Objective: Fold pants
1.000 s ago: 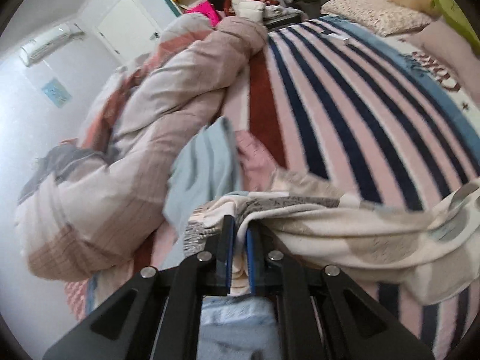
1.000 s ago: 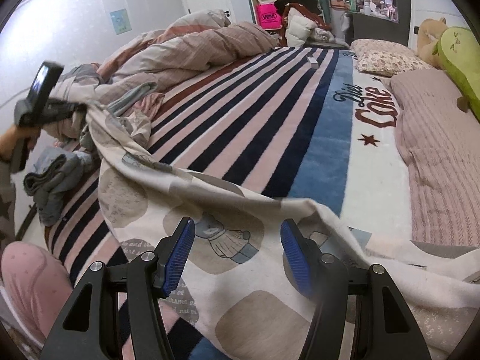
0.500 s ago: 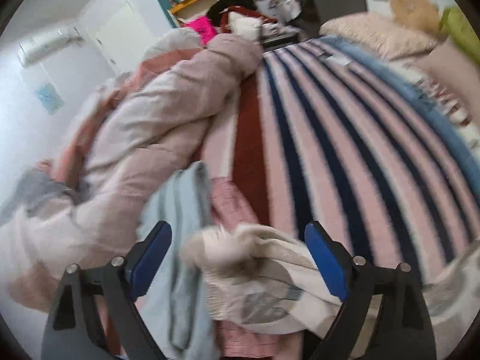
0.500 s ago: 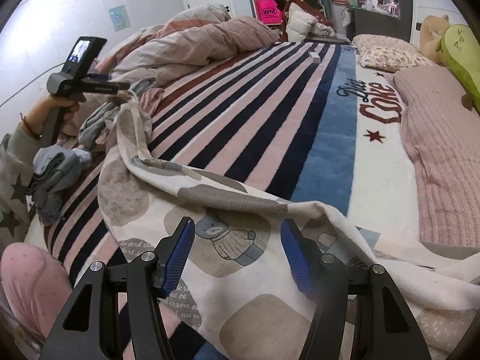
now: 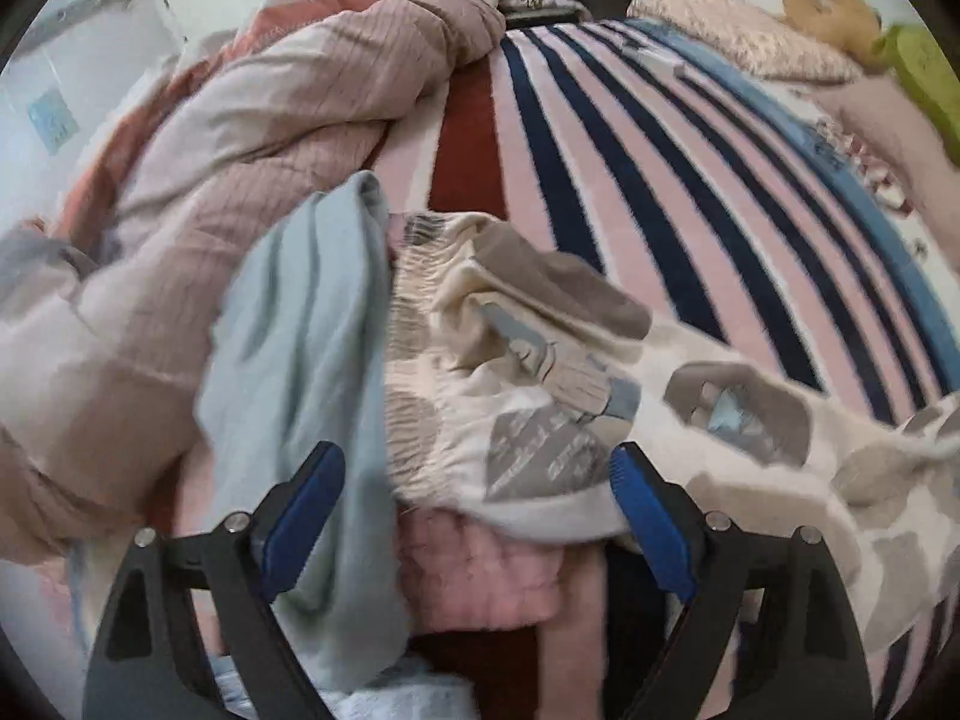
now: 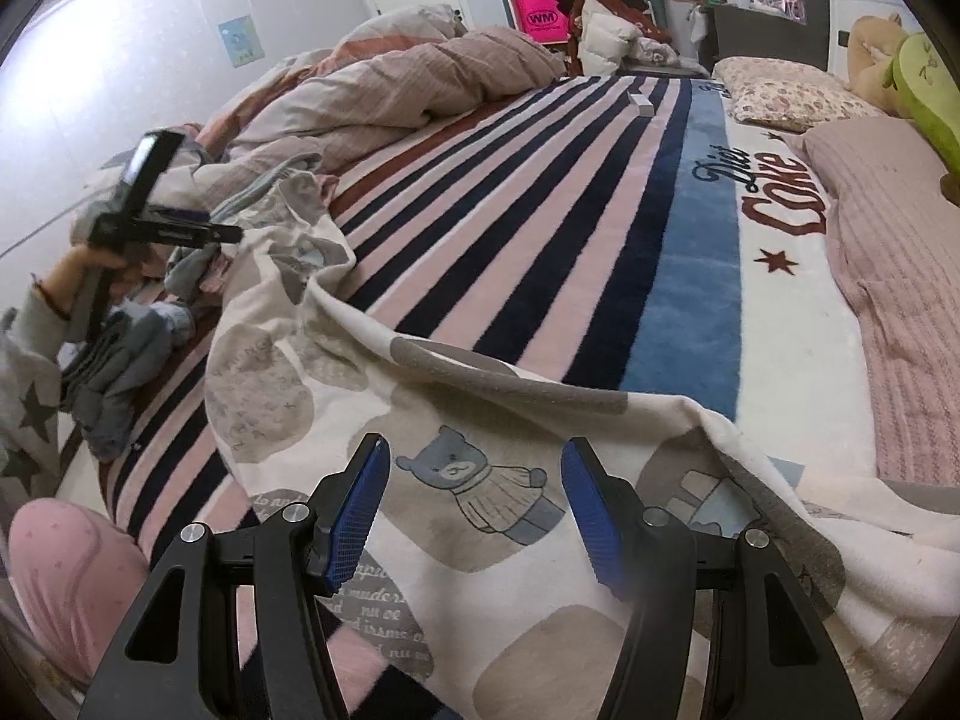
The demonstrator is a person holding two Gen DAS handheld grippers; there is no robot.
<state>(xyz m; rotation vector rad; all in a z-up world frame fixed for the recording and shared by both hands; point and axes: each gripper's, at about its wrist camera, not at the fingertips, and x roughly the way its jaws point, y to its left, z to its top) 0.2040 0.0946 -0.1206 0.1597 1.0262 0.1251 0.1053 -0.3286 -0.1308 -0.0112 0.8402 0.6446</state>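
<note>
Striped in navy, pink and white, the blanket [image 6: 540, 228] covers the bed and carries everything else; a blue band and red lettering run along its far side in the right wrist view. Bunched along its left edge lies a pinkish-brown quilted duvet [image 5: 288, 96], heaped in long folds. Cream pants [image 6: 372, 420] with grey patches and a little bear print sprawl across the near part of the blanket, running from under the right gripper over to the elastic waistband [image 5: 414, 324], which sits crumpled near the left gripper. Just beside the waistband, on its left, a pale blue-grey garment [image 5: 300, 348] drapes over the left finger of that tool, and a pink garment [image 5: 480, 564] lies beneath the waistband's near edge.

Left gripper [image 5: 474, 516] has its jaws spread wide; they have just been opening, and the waistband lies loose between them, with neither blue pad pressing on it. In the right wrist view the same tool shows at the far left, held in a hand [image 6: 90, 264] with a grey sleeve. Right gripper [image 6: 474, 516] hovers over the bear print with its jaws parted about halfway, and the fabric lies flat below them, ungripped.
</note>
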